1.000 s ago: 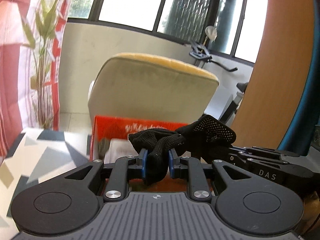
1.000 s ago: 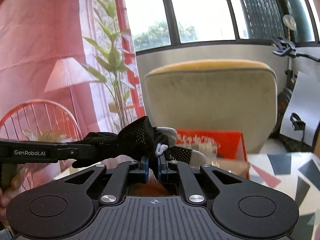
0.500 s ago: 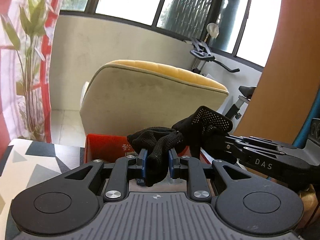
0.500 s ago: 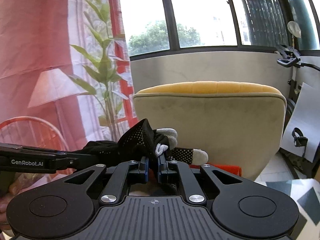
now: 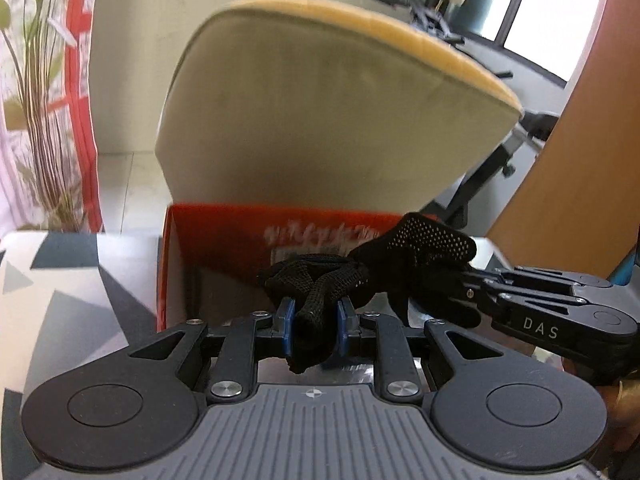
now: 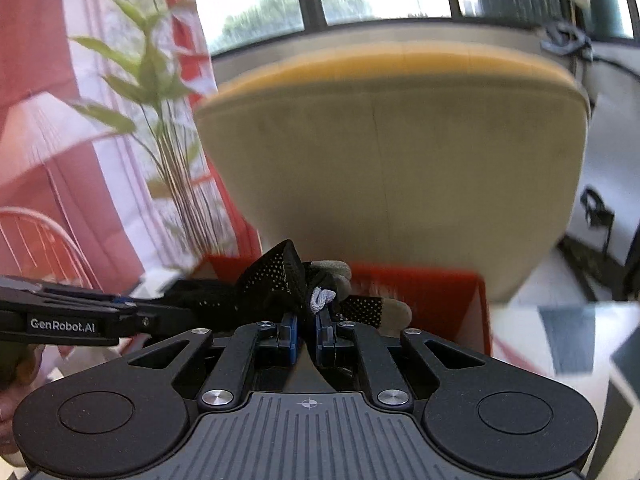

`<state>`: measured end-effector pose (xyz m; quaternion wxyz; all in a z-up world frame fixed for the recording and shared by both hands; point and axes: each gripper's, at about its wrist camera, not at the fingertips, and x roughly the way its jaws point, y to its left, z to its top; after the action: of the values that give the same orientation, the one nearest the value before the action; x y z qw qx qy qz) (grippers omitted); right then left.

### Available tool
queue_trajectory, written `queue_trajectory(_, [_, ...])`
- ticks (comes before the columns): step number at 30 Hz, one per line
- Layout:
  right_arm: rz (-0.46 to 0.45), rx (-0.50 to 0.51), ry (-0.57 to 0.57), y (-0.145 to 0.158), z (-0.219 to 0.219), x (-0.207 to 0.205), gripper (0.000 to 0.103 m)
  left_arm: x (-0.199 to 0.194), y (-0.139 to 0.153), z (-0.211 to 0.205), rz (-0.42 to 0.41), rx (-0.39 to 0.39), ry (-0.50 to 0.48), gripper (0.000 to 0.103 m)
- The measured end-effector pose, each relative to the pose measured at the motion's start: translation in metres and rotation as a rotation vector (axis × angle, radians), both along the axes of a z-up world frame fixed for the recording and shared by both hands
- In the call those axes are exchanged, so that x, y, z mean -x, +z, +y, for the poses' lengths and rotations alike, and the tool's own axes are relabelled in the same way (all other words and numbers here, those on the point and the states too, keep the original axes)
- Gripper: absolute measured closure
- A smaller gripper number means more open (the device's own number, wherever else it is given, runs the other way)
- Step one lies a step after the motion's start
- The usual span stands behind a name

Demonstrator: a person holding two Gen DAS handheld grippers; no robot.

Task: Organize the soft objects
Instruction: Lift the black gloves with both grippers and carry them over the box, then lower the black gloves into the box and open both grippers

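Both grippers share one black glove (image 5: 372, 280), stretched in the air between them at the lower middle of each frame, just in front of the red box (image 5: 224, 236). The left gripper (image 5: 314, 326) has its jaws clamped on a rolled, open-mesh end of the glove; the right gripper (image 6: 306, 330) has its jaws nearly closed on a thin pinch of fabric by the grey fingertips. To do this step well, I judge that the two hands should travel together so the knit stays lightly taut without being pulled out of either grip, bring the glove over the box's open top, lower it inside, and only then release, one side after the other. The glove is limp, stretchy knit, dotted with small grip bumps on the palm. The box looks like stiff card with a pale inside and white lettering on its far wall. It sits on a bench (image 5: 60, 292) with a grey and white geometric pattern. Behind stands a padded chair (image 6: 392, 160), beige with a yellow top edge.
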<state>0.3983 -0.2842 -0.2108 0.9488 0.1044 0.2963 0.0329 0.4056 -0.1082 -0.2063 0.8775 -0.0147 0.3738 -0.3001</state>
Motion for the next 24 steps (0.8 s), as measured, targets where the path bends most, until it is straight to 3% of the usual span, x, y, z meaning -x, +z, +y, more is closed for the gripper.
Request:
queue_trajectory(6, [0.143, -0.089, -0.019, -0.031, -0.004, 0.000, 0.095, -0.003, -0.013, 0.001, 0.045, -0.032, -0.011, 0.080])
queue_trajectory(10, [0.190, -0.149, -0.047, -0.039, -0.007, 0.001, 0.095, -0.004, -0.017, 0.002, 0.076, -0.036, -0.009, 0.080])
queue_trajectory(20, [0.295, -0.142, -0.065, -0.056, -0.001, 0.005, 0.095, 0.000, -0.031, 0.004, 0.119, -0.060, -0.019, 0.079])
queue_trajectory(22, [0.297, -0.148, -0.073, -0.056, -0.001, 0.007, 0.094, 0.000, -0.029, 0.003, 0.115, -0.065, -0.012, 0.078])
queue_trajectory(24, [0.298, -0.141, -0.087, -0.054, -0.001, 0.008, 0.092, 0.001, -0.026, 0.002, 0.096, -0.079, -0.005, 0.066])
